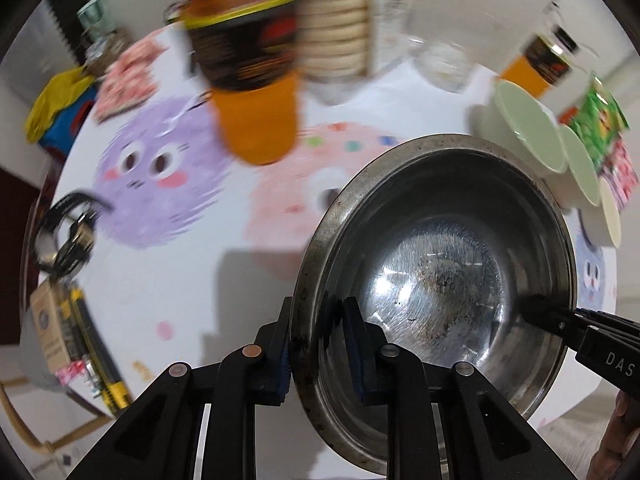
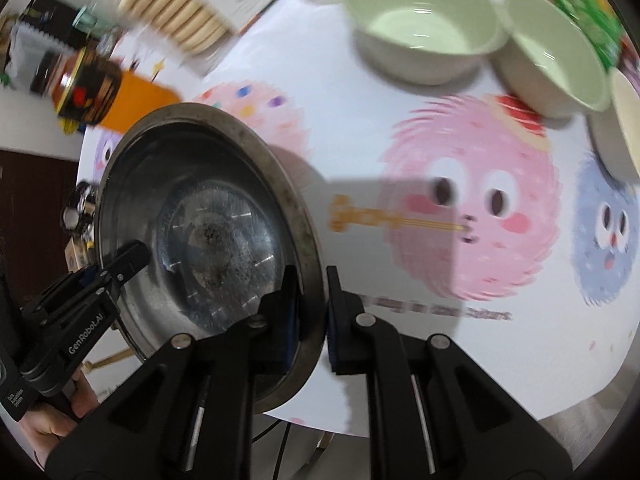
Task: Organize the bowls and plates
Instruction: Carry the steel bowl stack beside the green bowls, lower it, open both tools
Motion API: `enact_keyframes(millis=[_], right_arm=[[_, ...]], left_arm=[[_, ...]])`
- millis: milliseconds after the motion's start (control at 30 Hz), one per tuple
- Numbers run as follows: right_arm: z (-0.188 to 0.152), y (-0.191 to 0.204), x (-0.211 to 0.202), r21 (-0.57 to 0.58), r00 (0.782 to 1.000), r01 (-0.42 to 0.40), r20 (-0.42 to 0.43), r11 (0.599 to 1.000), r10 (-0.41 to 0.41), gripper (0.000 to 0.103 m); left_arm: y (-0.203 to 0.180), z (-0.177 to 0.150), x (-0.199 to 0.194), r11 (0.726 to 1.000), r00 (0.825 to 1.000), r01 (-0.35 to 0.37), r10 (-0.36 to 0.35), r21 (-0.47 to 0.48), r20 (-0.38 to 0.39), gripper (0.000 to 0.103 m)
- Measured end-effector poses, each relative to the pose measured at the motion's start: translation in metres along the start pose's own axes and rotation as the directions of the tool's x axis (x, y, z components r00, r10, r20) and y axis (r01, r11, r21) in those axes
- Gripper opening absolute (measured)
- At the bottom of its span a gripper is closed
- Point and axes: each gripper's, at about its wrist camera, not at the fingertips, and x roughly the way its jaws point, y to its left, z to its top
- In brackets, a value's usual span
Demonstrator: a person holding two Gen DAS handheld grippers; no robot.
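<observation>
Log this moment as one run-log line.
left gripper: shut on steel bowl rim | right gripper: shut on opposite rim | bowl: tilted

I count one steel bowl [image 1: 436,280], two pale green bowls [image 2: 424,20] [image 2: 556,52] and one cream plate [image 2: 626,120] at the edge. I also see two orange tins [image 1: 256,80] [image 1: 536,60], one stack of biscuits [image 1: 336,24] and one green packet [image 1: 596,120].

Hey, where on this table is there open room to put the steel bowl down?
The steel bowl, gripped by the left gripper and right gripper, could land on the bare tablecloth between it and the green bowls. The far edge is crowded: cookie pack, orange canister, snack bag.
</observation>
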Motion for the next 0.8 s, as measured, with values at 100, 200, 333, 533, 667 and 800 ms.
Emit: enact_keyframes(millis=[100, 200, 333, 533, 667, 800], right_arm=[[-0.008, -0.029, -0.013, 0.058, 1.0, 0.005, 0.027, 0.998, -0.007, 0.014], [-0.017, -0.058, -0.025, 0.119, 0.999, 0.006, 0.049, 0.993, -0.011, 0.014], [-0.031, -0.102, -0.041, 0.199, 0.997, 0.004, 0.071, 0.98, -0.019, 0.014], [-0.052, -0.169, -0.063, 0.298, 0.994, 0.014, 0.095, 0.955, -0.044, 0.014], [-0.067, -0.219, -0.077, 0.364, 0.993, 0.02, 0.101, 0.931, -0.061, 0.014], [-0.076, -0.256, -0.09, 0.402, 0.991, 0.032, 0.106, 0.915, -0.081, 0.014]], left_arm=[[-0.034, 0.009, 0.002, 0.998, 1.0, 0.017, -0.017, 0.064, -0.003, 0.022], [-0.07, 0.001, 0.004, 0.991, 1.0, 0.028, -0.027, 0.13, -0.004, 0.022], [-0.116, -0.003, 0.008, 0.977, 0.999, 0.041, -0.039, 0.211, -0.014, 0.022], [-0.202, -0.019, 0.007, 0.946, 0.998, 0.06, -0.055, 0.319, -0.026, 0.022], [-0.249, -0.027, 0.014, 0.926, 0.997, 0.078, -0.067, 0.369, -0.041, 0.022], [-0.293, -0.036, 0.021, 0.914, 0.996, 0.087, -0.073, 0.397, -0.049, 0.023]])
